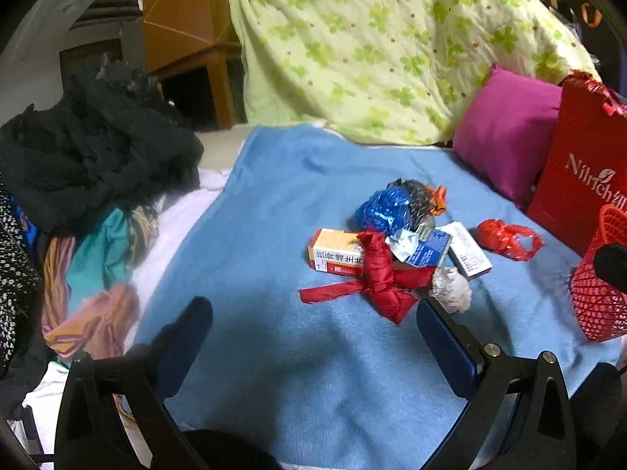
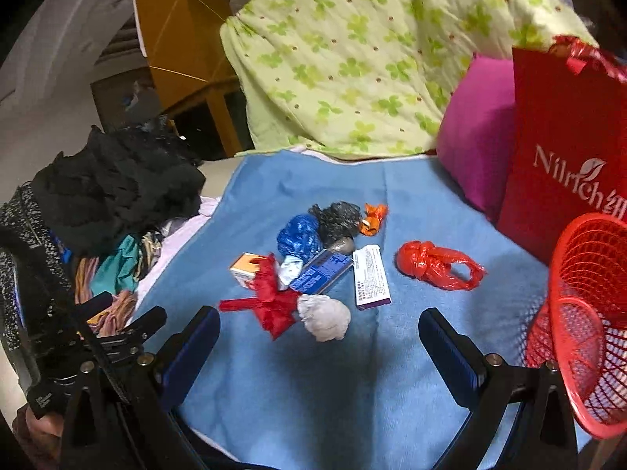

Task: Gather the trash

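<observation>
Lettering "Nilrich" marks red bag (image 2: 564, 149) beside red basket (image 2: 588, 313).

Home bedroom, blue blanket (image 1: 274, 203), clover-print quilt (image 1: 372, 47), magenta pillow (image 1: 505, 137), heaped clothes (image 1: 90, 156)

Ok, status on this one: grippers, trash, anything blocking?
Left gripper open, empty. Right gripper open, empty. Trash pile untouched on blue blanket; red basket at right. Nothing blocking.

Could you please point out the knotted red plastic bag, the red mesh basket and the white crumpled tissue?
Knotted red plastic bag (image 2: 421, 262): right wrist view, on its knotted body.
Red mesh basket (image 2: 588, 258): right wrist view, on its inner wall.
White crumpled tissue (image 2: 325, 319): right wrist view, on its middle.
</observation>
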